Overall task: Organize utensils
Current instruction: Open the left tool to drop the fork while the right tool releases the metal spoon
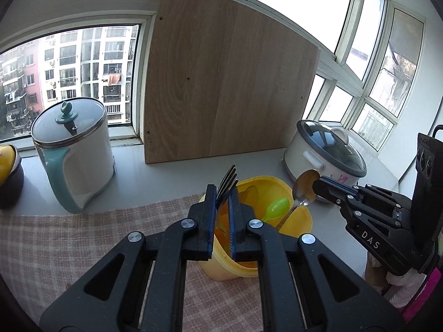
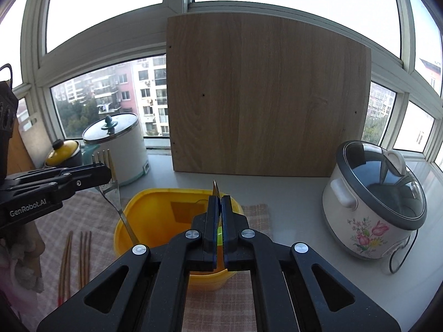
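A yellow plastic tub [image 1: 277, 188] stands on a checked cloth, with a green plastic spoon [image 1: 277, 207] lying inside. My left gripper [image 1: 221, 191] is shut on a metal fork [image 1: 228, 178]; its tines point up and its handle reaches down into the tub. My right gripper [image 1: 318, 184] comes in from the right, shut on a metal spoon [image 1: 304, 191] whose handle slants into the tub. In the right wrist view the right gripper [image 2: 220, 202] hangs over the tub [image 2: 155, 215] with the spoon [image 2: 215, 189] edge-on between its pads. The left gripper [image 2: 106, 171] holds the fork [image 2: 112, 191] at the tub's left rim.
Several chopsticks [image 2: 74, 260] lie on the cloth [image 2: 91, 215] left of the tub. A white and teal kettle [image 1: 74, 149] stands at the left, a flowered rice cooker [image 2: 373, 207] at the right. A wooden board [image 1: 227, 83] leans on the window behind. A yellow-lidded pot [image 2: 62, 149] sits far left.
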`<move>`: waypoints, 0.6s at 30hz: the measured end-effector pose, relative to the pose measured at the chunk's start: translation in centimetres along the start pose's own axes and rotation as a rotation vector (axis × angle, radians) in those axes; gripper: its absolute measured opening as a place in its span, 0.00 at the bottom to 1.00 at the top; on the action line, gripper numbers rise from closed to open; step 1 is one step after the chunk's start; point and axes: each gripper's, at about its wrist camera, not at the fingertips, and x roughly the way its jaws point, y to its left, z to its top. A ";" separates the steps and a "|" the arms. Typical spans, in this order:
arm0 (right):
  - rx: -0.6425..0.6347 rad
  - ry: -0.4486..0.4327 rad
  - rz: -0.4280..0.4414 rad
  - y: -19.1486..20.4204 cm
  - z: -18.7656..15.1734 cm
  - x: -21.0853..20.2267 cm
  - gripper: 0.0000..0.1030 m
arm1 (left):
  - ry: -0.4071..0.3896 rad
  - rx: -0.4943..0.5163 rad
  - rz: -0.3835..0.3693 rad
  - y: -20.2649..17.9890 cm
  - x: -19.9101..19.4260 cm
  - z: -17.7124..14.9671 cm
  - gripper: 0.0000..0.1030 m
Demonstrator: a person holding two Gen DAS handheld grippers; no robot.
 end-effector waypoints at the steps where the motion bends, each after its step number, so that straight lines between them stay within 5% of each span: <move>1: 0.003 0.000 0.004 0.0 -0.1 -0.1 0.03 | 0.001 -0.001 -0.001 0.0 -0.1 -0.1 0.06; 5: 0.008 0.000 0.003 0.2 -0.2 -0.9 0.04 | 0.003 -0.011 -0.016 0.0 -0.8 -0.5 0.08; 9: 0.018 -0.010 0.001 0.4 -0.6 -1.8 0.29 | -0.012 -0.011 -0.021 -0.2 -2.0 -0.7 0.09; 18: 0.030 -0.021 -0.001 1.5 -1.3 -3.9 0.35 | -0.028 -0.021 -0.017 0.2 -4.7 -1.7 0.09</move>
